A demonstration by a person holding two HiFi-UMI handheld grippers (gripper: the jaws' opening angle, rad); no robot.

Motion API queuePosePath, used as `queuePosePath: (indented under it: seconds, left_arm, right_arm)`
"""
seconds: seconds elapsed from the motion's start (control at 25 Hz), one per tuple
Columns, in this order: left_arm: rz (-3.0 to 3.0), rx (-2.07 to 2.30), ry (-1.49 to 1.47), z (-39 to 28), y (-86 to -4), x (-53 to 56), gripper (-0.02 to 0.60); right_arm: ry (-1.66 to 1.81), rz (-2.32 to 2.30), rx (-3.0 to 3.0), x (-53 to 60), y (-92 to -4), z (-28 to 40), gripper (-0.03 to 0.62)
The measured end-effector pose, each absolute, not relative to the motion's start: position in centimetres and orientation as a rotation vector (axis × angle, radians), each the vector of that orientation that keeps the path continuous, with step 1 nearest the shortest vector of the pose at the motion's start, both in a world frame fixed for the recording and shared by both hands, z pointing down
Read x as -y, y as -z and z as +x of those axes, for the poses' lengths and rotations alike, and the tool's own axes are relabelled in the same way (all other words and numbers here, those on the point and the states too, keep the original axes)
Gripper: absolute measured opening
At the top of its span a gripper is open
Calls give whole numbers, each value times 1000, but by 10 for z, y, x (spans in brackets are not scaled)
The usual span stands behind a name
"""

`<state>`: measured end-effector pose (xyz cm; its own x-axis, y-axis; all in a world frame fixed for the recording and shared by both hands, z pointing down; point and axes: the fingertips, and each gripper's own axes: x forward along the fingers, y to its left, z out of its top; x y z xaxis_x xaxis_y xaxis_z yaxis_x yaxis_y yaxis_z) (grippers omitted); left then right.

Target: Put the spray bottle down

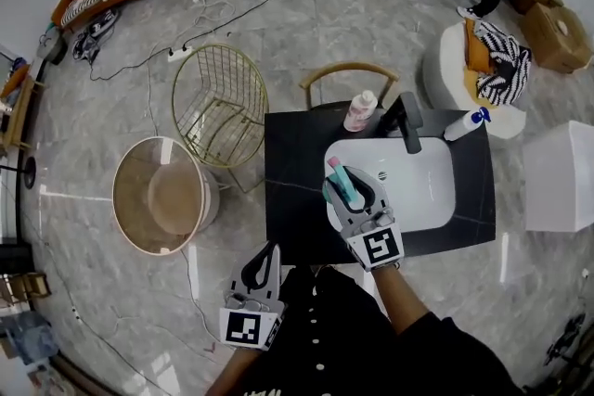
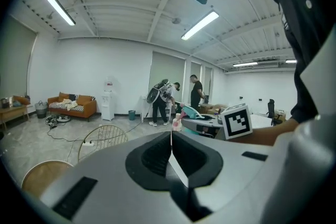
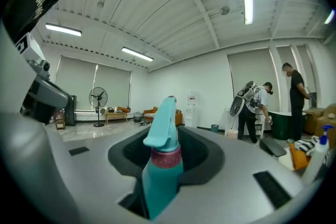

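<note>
At the lower left of the head view, our left gripper (image 1: pixel 264 257) hangs off the near-left corner of the black counter (image 1: pixel 292 199). Its own view shows the jaws pressed together with nothing between them, so it plays no part here.

Toward the centre, our right gripper (image 1: pixel 353 192) is clamped on the teal spray bottle (image 1: pixel 344 180). In the right gripper view the bottle (image 3: pixel 161 165) stands upright between the jaws, pink collar and trigger head rising above them. From above it overlaps the left part of the white sink basin (image 1: pixel 422 190); we cannot tell how high it is held.

We judge the carrying step is nearly over and the setting down is not yet done. Next we need a flat spot. The bare counter left of the basin looks best, since the faucet (image 1: pixel 406 121) and two other bottles crowd the upper edge. We should seat the base level, then release.
</note>
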<state>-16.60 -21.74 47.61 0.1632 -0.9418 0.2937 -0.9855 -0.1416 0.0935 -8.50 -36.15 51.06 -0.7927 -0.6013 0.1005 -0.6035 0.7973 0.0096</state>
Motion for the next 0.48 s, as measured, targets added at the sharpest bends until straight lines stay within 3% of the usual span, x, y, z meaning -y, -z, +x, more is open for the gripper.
queuePosePath:
  seconds: [0.48]
  left_arm:
    - [1989, 1843, -314, -198, -531, 175, 17]
  right_arm:
    - [-52, 832, 2939, 364, -586, -170, 126]
